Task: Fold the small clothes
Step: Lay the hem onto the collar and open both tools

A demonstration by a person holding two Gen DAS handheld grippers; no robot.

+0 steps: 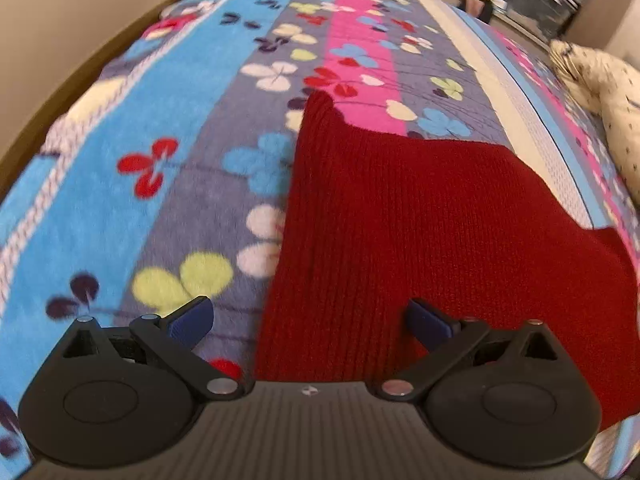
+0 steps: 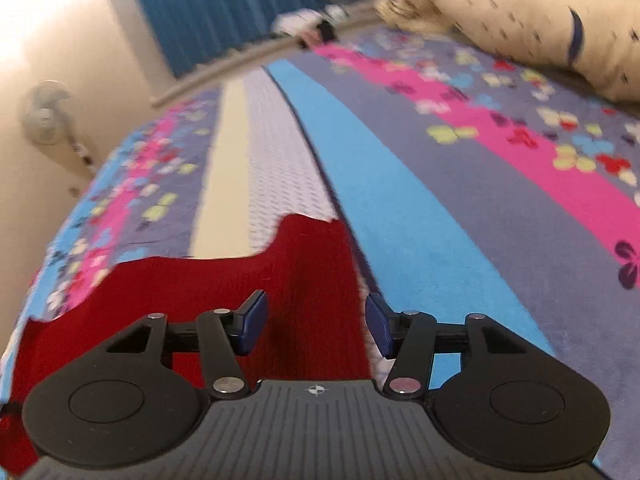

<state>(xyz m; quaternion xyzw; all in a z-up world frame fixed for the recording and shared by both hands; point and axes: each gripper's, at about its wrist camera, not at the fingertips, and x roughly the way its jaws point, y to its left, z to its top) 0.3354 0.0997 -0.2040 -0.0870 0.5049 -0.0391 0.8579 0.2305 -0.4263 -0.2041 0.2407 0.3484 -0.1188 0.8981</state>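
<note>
A dark red knitted garment [image 1: 420,216] lies flat on the flowered bedspread [image 1: 160,128]. My left gripper [image 1: 310,322] is open wide, low over the garment's left edge, its right finger over the knit and its left finger over the bedspread. In the right wrist view the same red garment [image 2: 208,284] shows with a strap-like corner pointing away. My right gripper [image 2: 316,324] is open over the garment's right edge, holding nothing.
A cream patterned pillow [image 2: 540,12] lies at the far right of the bed, also in the left wrist view [image 1: 600,92]. A wall [image 2: 52,40] with a small fan [image 2: 46,114] borders the left. Blue curtain [image 2: 224,4] and clutter lie beyond the bed.
</note>
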